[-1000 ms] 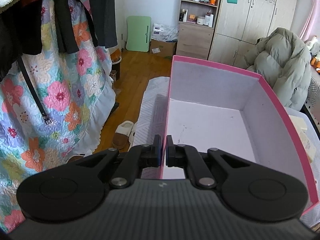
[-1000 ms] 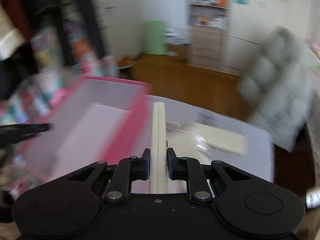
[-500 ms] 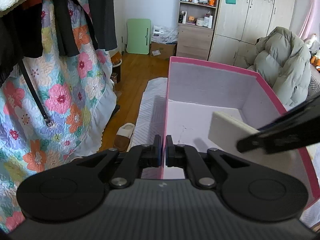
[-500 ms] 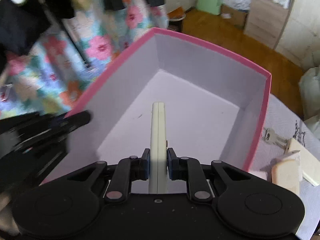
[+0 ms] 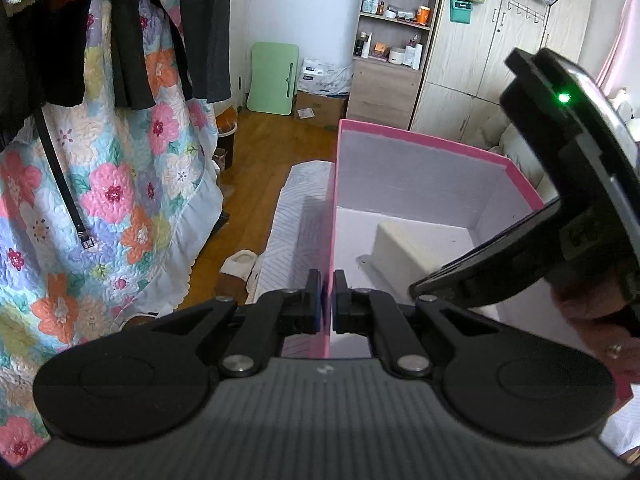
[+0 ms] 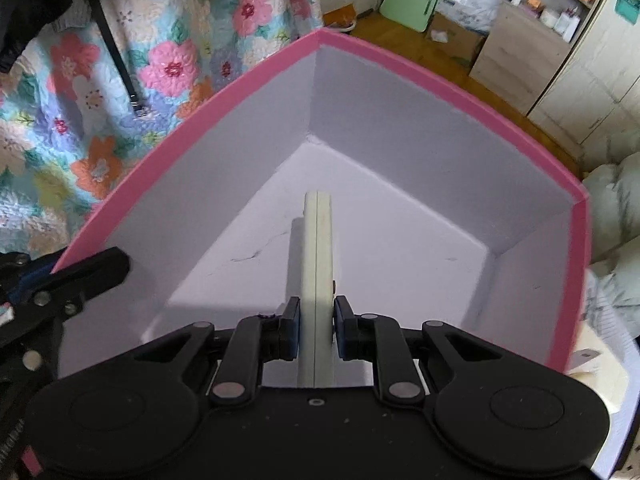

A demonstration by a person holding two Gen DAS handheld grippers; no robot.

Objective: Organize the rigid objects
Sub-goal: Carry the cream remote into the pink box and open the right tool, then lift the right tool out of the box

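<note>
A pink box [image 5: 420, 141] with a pale lilac inside stands open on the table; it also shows in the right wrist view [image 6: 224, 92]. My left gripper [image 5: 327, 300] is shut on the box's near left wall. My right gripper [image 6: 316, 330] is shut on a flat cream-white block [image 6: 318, 256], held on edge and reaching down inside the box close to its floor. In the left wrist view the cream block [image 5: 404, 250] shows low in the box under the right gripper's body [image 5: 560, 200].
A flowered quilt [image 5: 100, 200] and dark clothes hang at the left. A striped cloth [image 5: 296, 220] covers the table beside the box. More cream pieces [image 6: 600, 372] lie on the table right of the box. Shelves and wardrobes [image 5: 400, 40] stand behind.
My right gripper has carried the cream block from the table's right side over the box rim and lowered it deep inside. My left gripper has kept its hold on the wall.
</note>
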